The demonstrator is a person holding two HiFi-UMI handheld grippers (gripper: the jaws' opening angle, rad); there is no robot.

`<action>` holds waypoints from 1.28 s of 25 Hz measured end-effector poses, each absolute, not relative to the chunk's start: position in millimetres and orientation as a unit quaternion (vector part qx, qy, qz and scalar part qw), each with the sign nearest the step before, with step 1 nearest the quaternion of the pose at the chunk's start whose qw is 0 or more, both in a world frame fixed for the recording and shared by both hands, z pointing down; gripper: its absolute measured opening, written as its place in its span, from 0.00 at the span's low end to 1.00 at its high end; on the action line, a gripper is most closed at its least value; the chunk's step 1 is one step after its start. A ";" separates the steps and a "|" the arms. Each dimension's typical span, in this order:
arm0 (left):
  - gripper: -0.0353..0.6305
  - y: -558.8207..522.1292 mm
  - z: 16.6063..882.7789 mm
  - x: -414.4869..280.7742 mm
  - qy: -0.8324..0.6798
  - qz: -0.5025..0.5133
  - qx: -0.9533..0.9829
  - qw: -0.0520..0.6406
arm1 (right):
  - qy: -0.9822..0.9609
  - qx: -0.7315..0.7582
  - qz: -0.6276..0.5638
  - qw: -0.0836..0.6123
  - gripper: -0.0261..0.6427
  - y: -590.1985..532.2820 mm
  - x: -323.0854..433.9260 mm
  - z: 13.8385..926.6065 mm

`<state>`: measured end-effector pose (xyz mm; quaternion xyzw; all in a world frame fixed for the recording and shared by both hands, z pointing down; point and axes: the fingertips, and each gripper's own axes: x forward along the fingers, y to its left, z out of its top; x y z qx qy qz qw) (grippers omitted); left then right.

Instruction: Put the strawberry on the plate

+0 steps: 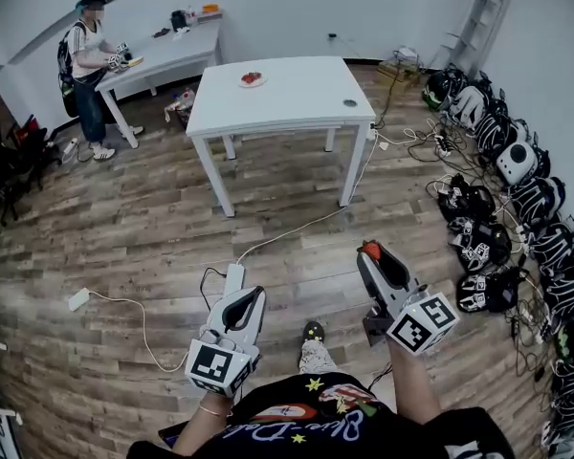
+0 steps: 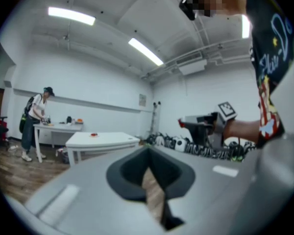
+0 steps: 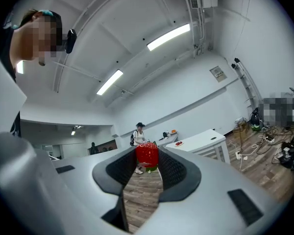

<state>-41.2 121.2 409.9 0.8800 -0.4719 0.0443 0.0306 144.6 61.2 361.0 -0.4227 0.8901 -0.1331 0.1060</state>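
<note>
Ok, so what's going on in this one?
A person stands on the wood floor with a gripper in each hand. The right gripper is shut on a red strawberry, held at its jaw tips. The left gripper is shut and empty. The plate, with something red on it, sits on the white table some way ahead, so the strawberry is not yet placed. Another person stands at a farther table.
</note>
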 end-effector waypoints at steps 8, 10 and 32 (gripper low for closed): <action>0.05 -47.7 389.2 -24.2 -0.503 0.023 0.864 0.020 | 0.916 -0.367 -0.139 0.084 0.25 -108.6 144.8 364.1; 0.05 -77.8 394.9 -26.8 -0.502 0.030 0.864 0.029 | 0.918 -0.362 -0.143 0.083 0.25 -144.5 139.0 364.3; 0.05 -532.0 400.4 -197.2 -0.508 0.016 0.860 0.050 | 0.921 -0.358 -0.151 0.022 0.25 -585.0 -42.6 382.9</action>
